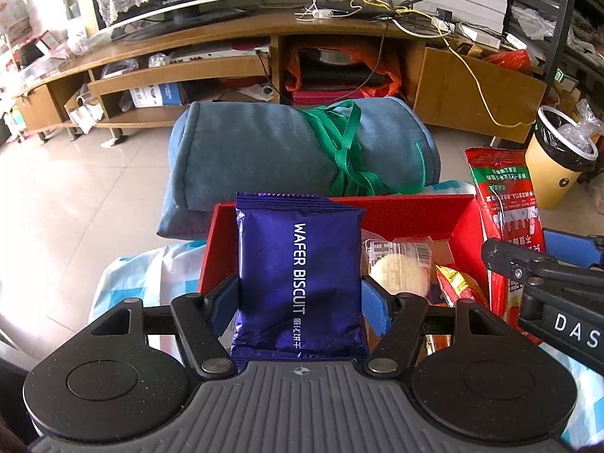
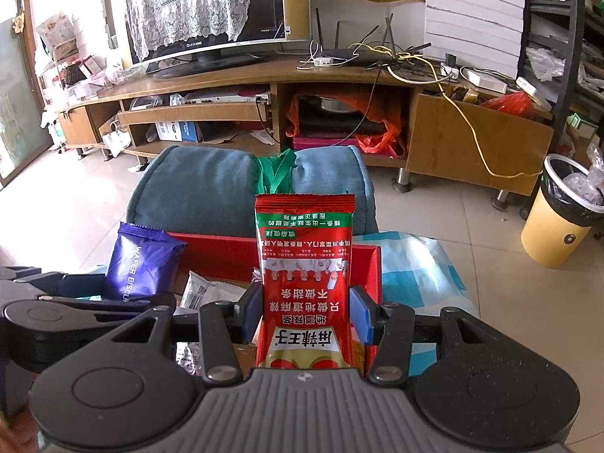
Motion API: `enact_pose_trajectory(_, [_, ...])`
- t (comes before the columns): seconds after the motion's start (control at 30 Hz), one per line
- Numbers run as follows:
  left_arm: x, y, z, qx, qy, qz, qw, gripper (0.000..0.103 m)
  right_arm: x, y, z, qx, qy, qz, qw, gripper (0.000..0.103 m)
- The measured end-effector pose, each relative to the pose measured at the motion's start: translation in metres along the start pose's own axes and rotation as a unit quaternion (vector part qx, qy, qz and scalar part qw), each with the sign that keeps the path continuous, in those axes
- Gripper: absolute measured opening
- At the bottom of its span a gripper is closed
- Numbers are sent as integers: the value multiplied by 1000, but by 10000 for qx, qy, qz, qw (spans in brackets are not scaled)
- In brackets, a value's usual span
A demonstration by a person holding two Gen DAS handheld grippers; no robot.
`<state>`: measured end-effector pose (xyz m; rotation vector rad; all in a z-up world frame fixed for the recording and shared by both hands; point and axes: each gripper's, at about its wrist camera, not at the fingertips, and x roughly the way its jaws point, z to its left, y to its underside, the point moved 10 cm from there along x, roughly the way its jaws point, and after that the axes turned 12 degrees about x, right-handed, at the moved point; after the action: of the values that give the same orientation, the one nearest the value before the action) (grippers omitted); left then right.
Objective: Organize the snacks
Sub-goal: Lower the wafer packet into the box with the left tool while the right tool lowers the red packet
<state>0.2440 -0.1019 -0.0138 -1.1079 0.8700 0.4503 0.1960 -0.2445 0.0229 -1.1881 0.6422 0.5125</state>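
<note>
A purple wafer pack [image 1: 298, 283] is being gripped upright by the left gripper [image 1: 300, 298] over the red box [image 1: 396, 211], while at its 3 o'clock a red snack pack [image 2: 305, 283] is being clamped by the right gripper [image 2: 305, 313], a blue bundle [image 1: 264, 151] lying at 12 o'clock.

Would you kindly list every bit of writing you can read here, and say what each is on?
"WAFER BISCUIT": purple packet in the left gripper.
"DAS", cut off: body of the right gripper, seen from the left wrist view.
Chinese print, upside down, on the red packet: not transcribed.
TV lettering: too small.
</note>
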Motion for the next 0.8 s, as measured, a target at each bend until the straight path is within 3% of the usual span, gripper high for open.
enact_pose_trajectory(0.8, [28, 0, 2, -2, -129, 294, 9995, 74, 27, -1, 2, -87, 112, 230, 9996, 44])
